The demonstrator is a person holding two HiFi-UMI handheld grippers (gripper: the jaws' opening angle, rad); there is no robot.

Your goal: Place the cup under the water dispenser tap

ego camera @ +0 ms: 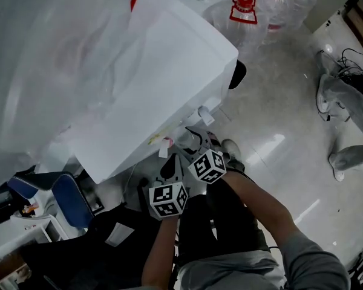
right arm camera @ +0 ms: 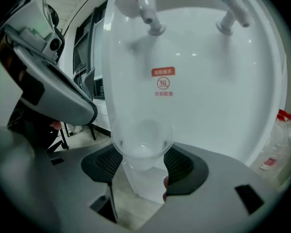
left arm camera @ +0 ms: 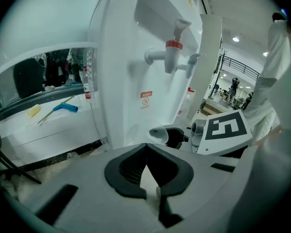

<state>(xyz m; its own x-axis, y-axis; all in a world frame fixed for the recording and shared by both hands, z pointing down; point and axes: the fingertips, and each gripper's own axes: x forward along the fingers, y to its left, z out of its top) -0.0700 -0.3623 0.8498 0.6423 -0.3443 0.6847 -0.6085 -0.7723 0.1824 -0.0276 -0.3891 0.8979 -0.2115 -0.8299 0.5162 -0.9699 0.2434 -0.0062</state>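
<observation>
Right tool (right arm camera: 142,161) grips clear cup (right arm camera: 141,147); left tool (left arm camera: 146,147) clenched empty; white dispenser (left arm camera: 136,57), glossy floor (ego camera: 278,119), water jugs (ego camera: 245,11).

**Glossy dispenser, clear cup, matt gripper**

The cup (right arm camera: 141,152) is thin, clear plastic, faintly frosted. The water dispenser (right arm camera: 199,106) front and its 2 taps (right arm camera: 149,11) are smooth, glossy white plastic. The right gripper (right arm camera: 143,166) has a matt grey plastic shell and matt black ribbed pads (right arm camera: 184,165). The floor (ego camera: 278,138) is pale, polished and reflective.
</observation>
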